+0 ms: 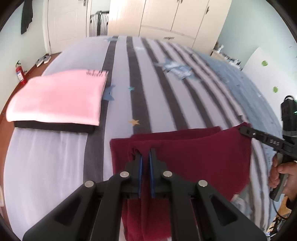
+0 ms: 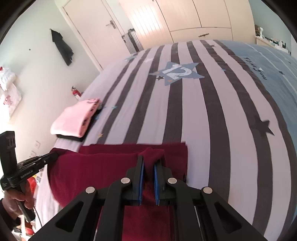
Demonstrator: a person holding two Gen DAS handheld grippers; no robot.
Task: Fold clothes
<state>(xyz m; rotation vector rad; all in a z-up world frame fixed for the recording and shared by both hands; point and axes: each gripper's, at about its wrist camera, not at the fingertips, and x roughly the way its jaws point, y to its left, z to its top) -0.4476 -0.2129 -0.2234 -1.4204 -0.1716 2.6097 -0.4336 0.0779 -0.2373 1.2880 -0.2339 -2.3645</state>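
Note:
A dark red garment (image 1: 200, 157) lies at the near edge of the striped bed, its near part lifted off the cover. My left gripper (image 1: 145, 153) is shut on a bunched corner of it, cloth pinched between the blue pads. My right gripper (image 2: 150, 160) is shut on the opposite corner (image 2: 152, 153), which humps up between its pads. Each gripper shows in the other view: the right one (image 1: 245, 129) grips the cloth's right corner, the left one (image 2: 52, 155) its left corner. A farther layer of the garment (image 2: 130, 147) lies flat on the bed.
A folded pink garment (image 1: 57, 98) rests on a folded black one (image 1: 53, 127) at the bed's left side. The striped bedcover (image 2: 204, 111) with star prints stretches ahead. A red fire extinguisher (image 1: 20, 73) stands on the floor by the left wall. Wardrobe doors (image 1: 167, 16) stand behind the bed.

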